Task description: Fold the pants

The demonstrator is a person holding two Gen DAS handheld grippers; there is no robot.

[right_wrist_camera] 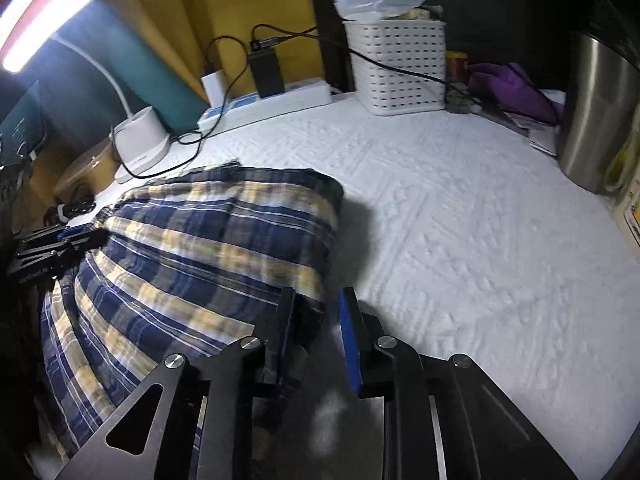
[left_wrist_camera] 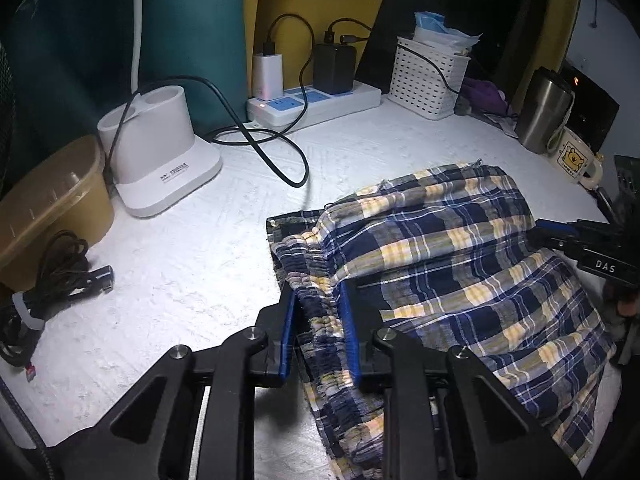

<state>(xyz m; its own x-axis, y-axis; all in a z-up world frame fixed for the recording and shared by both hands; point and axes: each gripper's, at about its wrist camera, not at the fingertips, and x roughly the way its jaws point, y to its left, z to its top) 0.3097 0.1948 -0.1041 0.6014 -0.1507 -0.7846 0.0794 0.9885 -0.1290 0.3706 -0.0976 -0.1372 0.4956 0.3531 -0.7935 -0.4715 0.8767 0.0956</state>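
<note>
The plaid pants (left_wrist_camera: 460, 248), navy, yellow and white, lie folded in a heap on the white table. In the left wrist view my left gripper (left_wrist_camera: 318, 300) is open, its blue pads on either side of the gathered elastic waistband (left_wrist_camera: 308, 272). In the right wrist view the pants (right_wrist_camera: 192, 248) fill the left half. My right gripper (right_wrist_camera: 316, 304) is open at the pants' right edge, the left finger over the cloth, the right finger over bare table. Each gripper shows at the edge of the other's view: the right one (left_wrist_camera: 552, 236) and the left one (right_wrist_camera: 84, 236).
A white lamp base (left_wrist_camera: 160, 160), a brown lidded tub (left_wrist_camera: 52, 200) and a coiled black cable (left_wrist_camera: 52, 280) stand at the left. A power strip (left_wrist_camera: 316, 104) with chargers and a white basket (left_wrist_camera: 428, 76) line the back. A steel tumbler (left_wrist_camera: 544, 108) and a mug (left_wrist_camera: 572, 156) stand at the right.
</note>
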